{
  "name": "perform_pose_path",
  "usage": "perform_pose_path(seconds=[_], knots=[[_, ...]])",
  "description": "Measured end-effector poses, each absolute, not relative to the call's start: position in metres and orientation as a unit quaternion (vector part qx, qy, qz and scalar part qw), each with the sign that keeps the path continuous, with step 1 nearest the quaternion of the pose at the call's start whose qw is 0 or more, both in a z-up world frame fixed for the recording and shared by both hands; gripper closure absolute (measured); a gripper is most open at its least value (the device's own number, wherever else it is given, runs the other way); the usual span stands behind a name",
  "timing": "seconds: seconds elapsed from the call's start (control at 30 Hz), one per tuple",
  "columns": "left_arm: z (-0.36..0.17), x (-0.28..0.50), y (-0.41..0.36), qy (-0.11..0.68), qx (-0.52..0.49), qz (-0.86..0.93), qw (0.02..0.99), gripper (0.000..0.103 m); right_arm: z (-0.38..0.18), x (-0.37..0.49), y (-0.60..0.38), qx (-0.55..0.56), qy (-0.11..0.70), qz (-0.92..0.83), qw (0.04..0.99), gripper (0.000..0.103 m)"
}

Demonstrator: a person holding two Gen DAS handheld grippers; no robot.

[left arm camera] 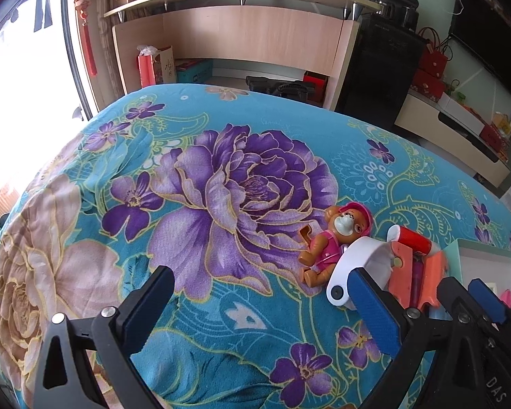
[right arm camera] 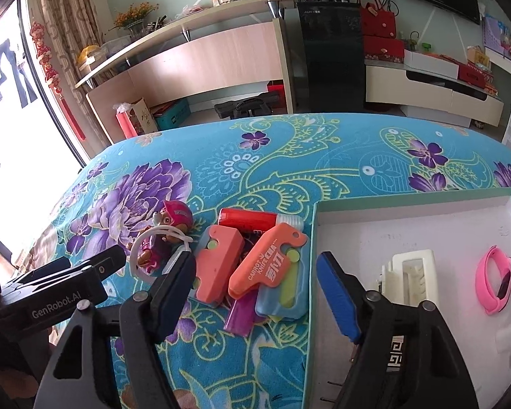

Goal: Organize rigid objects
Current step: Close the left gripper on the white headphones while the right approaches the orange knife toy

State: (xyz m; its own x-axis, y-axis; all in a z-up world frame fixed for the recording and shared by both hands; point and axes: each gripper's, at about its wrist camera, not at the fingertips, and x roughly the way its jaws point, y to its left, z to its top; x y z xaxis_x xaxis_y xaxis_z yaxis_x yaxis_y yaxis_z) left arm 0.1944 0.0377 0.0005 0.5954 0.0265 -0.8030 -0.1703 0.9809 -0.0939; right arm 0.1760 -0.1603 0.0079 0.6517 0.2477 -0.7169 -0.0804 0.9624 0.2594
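Surface: desk covered by a teal floral cloth.

Left hand-held gripper: jaws spread wide, nothing between the pads. It hangs over bare cloth just left of the toy pile.

Right hand-held gripper: jaws part open and empty. One finger is above the cloth, the other above the box rim; orange toy knife lies below the gap, untouched.

Pile on the cloth, left of the box: puppy figure in a pink helmet lying on its back, white ring against it, second orange piece, red cylinder.

White box, teal rim: holds a pink wristband and a white frame piece.
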Motion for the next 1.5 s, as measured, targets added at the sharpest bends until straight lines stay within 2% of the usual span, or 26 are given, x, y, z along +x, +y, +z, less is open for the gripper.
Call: perform_pose_path(seconds=[0.07, 0.3, 0.53, 0.57, 0.87, 1.27, 1.3, 1.33, 1.5], knots=[[0.001, 0.197, 0.034, 0.441, -0.074, 0.050, 0.893, 0.006, 0.007, 0.178, -0.162, 0.110, 0.410, 0.091, 0.901, 0.029], [0.005, 0.198, 0.020, 0.438, -0.058, 0.017, 0.897, 0.008, 0.006, 0.185, -0.165, 0.123, 0.420, 0.091, 0.895, 0.040], [0.003, 0.201, 0.004, 0.437, -0.034, -0.005, 0.899, 0.017, 0.007, 0.188, -0.170, 0.136, 0.422, 0.090, 0.892, 0.048], [0.003, 0.202, 0.002, 0.437, -0.031, -0.007, 0.899, 0.024, 0.007, 0.189, -0.171, 0.137, 0.423, 0.091, 0.891, 0.049], [-0.006, 0.212, -0.011, 0.440, -0.009, -0.009, 0.898, 0.060, 0.007, 0.190, -0.175, 0.145, 0.423, 0.092, 0.890, 0.055], [0.010, 0.202, 0.007, 0.416, -0.046, -0.013, 0.908, 0.062, 0.017, 0.186, -0.183, 0.161, 0.410, 0.097, 0.892, 0.061], [0.012, 0.200, 0.010, 0.412, -0.050, -0.010, 0.910, 0.074, 0.017, 0.186, -0.183, 0.164, 0.411, 0.100, 0.891, 0.062], [0.015, 0.199, 0.013, 0.410, -0.054, -0.006, 0.911, 0.093, 0.017, 0.186, -0.183, 0.164, 0.413, 0.102, 0.890, 0.062], [0.019, 0.194, 0.031, 0.403, -0.079, 0.013, 0.912, 0.094, 0.010, 0.188, -0.169, 0.143, 0.429, 0.105, 0.886, 0.063]])
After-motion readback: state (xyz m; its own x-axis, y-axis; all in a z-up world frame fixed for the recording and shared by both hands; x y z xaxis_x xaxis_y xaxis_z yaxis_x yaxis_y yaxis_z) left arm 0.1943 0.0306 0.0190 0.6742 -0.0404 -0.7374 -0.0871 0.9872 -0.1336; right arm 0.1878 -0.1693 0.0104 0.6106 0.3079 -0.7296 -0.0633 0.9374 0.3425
